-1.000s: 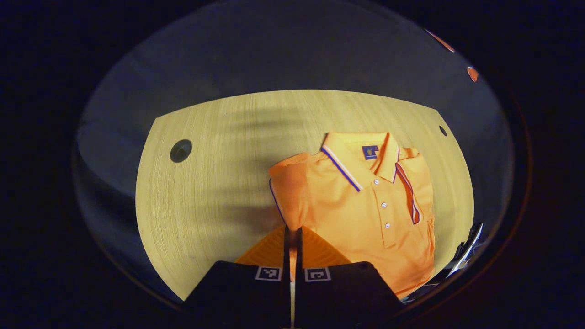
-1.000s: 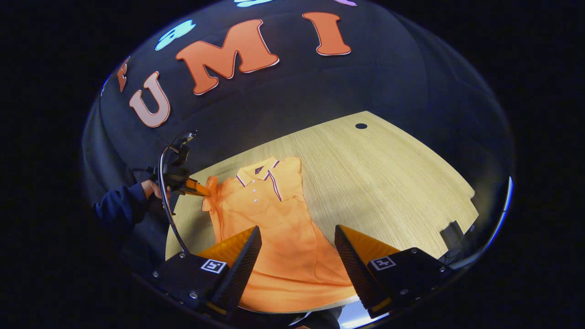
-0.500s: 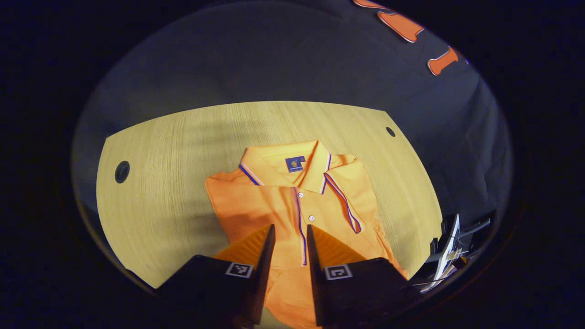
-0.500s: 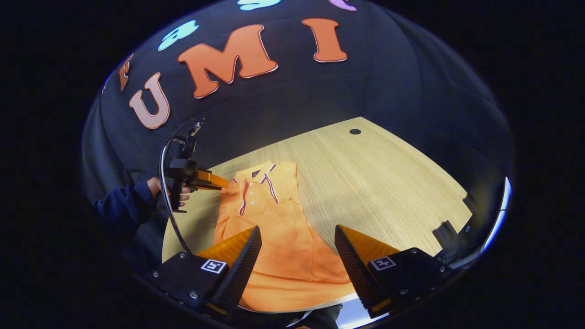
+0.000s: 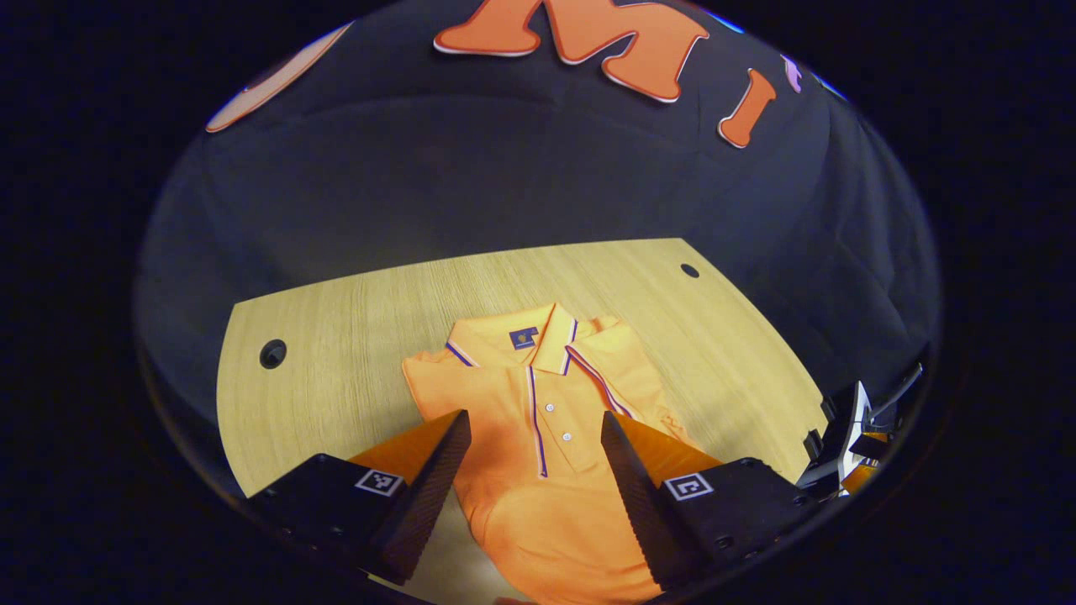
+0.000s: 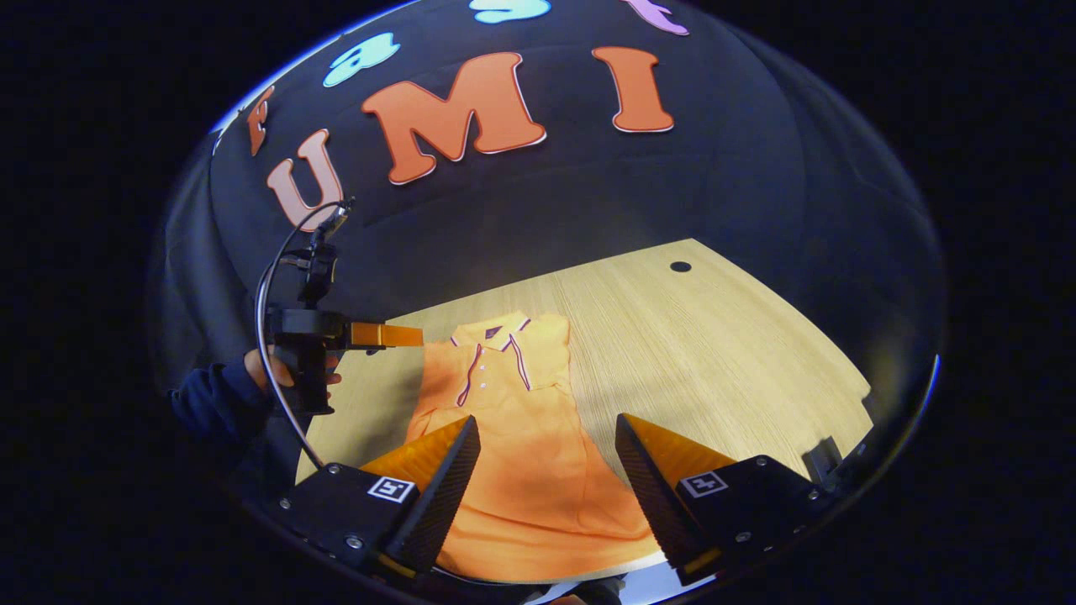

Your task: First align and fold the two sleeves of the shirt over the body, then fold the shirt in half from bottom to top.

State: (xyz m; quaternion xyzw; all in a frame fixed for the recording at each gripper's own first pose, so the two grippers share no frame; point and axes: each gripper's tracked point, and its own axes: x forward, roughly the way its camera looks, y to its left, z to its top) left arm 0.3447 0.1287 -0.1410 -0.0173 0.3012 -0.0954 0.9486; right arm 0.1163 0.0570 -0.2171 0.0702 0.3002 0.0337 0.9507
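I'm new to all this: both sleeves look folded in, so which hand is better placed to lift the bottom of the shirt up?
Probably the right gripper: its open fingers straddle the shirt's bottom hem at the table's near edge. The left gripper, also open, hangs higher up, over the buttons.

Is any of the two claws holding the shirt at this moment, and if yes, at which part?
Nothing is held. The left claw and the right claw both stand open above the shirt, gripping no part of it.
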